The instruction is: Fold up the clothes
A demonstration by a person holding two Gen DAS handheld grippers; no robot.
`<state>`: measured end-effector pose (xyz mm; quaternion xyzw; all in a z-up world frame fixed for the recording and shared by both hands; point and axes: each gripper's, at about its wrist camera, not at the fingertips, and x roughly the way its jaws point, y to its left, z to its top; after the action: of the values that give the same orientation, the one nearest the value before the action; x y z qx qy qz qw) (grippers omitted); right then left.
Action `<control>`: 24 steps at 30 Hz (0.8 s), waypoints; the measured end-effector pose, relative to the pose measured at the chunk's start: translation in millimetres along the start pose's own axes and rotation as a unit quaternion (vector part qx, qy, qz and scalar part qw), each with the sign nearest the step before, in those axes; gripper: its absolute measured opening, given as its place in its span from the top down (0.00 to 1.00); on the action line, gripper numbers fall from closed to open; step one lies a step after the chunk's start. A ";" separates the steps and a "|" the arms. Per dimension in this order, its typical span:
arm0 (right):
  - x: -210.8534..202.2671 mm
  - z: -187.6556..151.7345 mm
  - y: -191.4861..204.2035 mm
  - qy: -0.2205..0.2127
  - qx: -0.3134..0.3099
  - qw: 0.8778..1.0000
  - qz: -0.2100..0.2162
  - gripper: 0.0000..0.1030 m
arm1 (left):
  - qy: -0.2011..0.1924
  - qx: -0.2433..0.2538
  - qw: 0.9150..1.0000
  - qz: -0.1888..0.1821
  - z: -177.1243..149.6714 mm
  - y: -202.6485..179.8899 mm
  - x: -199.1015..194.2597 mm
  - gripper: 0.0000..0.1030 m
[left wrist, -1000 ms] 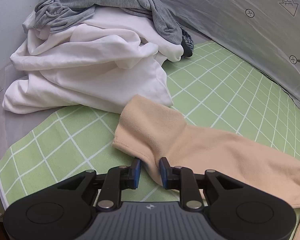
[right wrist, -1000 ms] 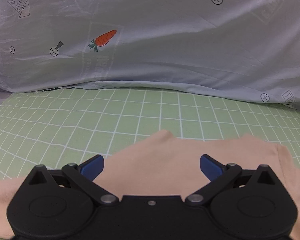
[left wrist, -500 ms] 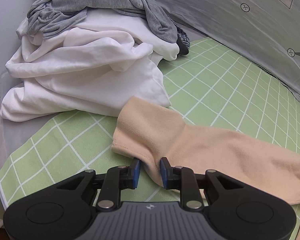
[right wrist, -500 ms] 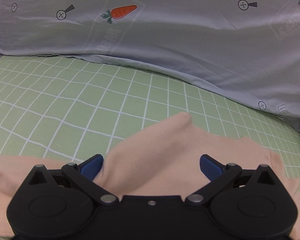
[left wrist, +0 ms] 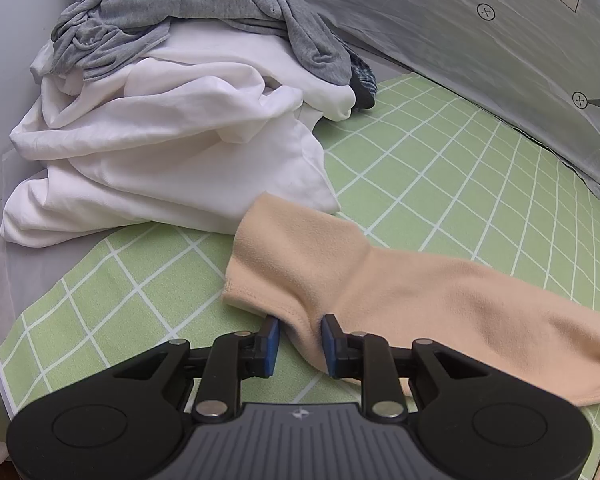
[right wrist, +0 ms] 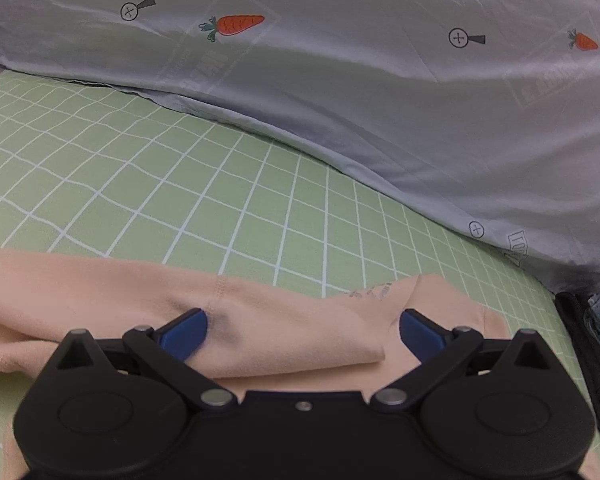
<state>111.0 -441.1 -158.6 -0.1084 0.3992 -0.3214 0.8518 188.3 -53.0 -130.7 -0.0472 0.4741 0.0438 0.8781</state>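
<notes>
Peach garment (left wrist: 400, 280): runs out of the left wrist view at the right edge; its near hem is hidden behind the left gripper (left wrist: 299, 344).
Fold between pads: whether the blue pads (left wrist: 271, 344) actually press the cloth cannot be told.
Peach garment, right wrist view (right wrist: 260, 320): lower part hidden under the right gripper (right wrist: 302, 330); left end cut off.
Printed label (right wrist: 370, 293): too small to read.
Dark checked cloth (left wrist: 364, 84): mostly buried under the white pile (left wrist: 160, 152).
Dark items (right wrist: 588, 352): cut by the right edge, kind unclear.

Both wrist cams sit low, angled down across the green grid-checked bed sheet (left wrist: 440, 168); both catch the peach fleece garment (right wrist: 100, 284) close up.
</notes>
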 end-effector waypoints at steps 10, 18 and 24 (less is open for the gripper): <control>28.5 13.8 -20.0 0.038 0.088 0.987 0.127 0.41 | 0.000 0.001 1.000 0.001 -0.6 -0.8 -0.4 0.74; 27.6 21.5 -25.8 0.017 0.094 0.983 0.155 0.88 | -0.001 0.004 1.000 0.002 -0.5 -1.9 -0.5 0.73; 25.3 45.9 -37.0 -0.074 0.116 0.973 0.185 0.91 | -0.006 0.010 1.000 0.003 -1.2 -2.2 0.2 0.72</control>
<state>140.4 -488.9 -127.6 0.0438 0.3082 -0.1933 0.9304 187.7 -55.4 -131.4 -0.0367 0.4694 0.0419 0.8812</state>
